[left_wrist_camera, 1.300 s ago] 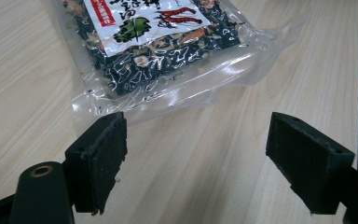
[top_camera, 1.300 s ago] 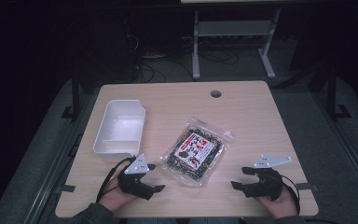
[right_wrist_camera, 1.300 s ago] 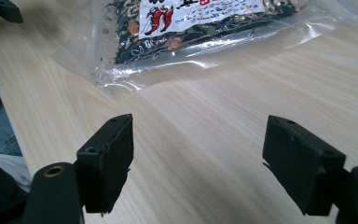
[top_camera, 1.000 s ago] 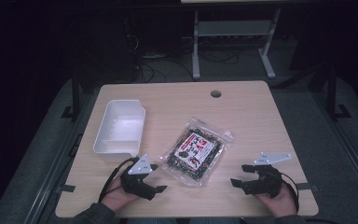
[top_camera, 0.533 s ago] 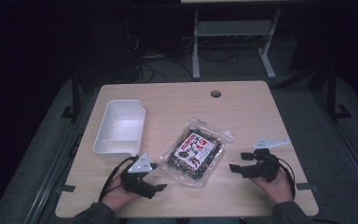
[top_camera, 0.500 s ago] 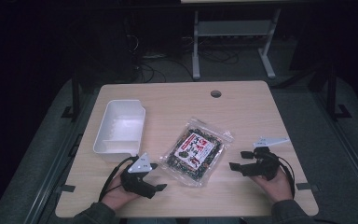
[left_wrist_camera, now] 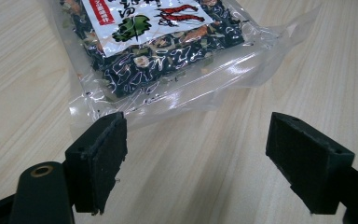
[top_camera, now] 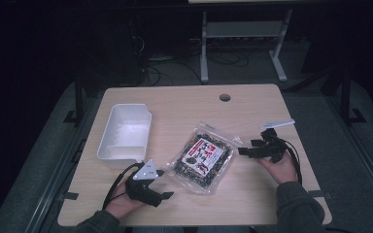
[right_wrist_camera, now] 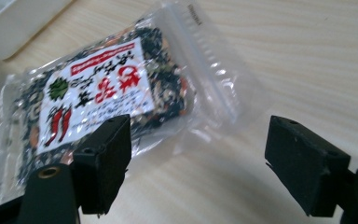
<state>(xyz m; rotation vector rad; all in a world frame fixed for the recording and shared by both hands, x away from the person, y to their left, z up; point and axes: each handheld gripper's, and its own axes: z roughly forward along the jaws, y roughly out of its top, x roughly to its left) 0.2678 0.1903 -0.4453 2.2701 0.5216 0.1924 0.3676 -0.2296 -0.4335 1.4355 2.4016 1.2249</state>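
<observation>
— On the wooden table point(top_camera: 252, 107), what lies where?
— Biggest first: a white tray point(top_camera: 125, 131) sits toward the left side, nothing in it. Beside it, near the middle, a clear snack packet point(top_camera: 202, 156) lies flat, dark contents, white label with red print.
— And the grippers?
— At the near left edge, the left gripper point(top_camera: 161, 183) rests by the packet's near corner, jaws spread wide with bare wood between them. The right gripper point(top_camera: 247, 148) hovers just right of the packet, pointed at it, jaws likewise wide apart, gripping nothing.
— Touching the packet?
— Cannot tell; both are close.
</observation>
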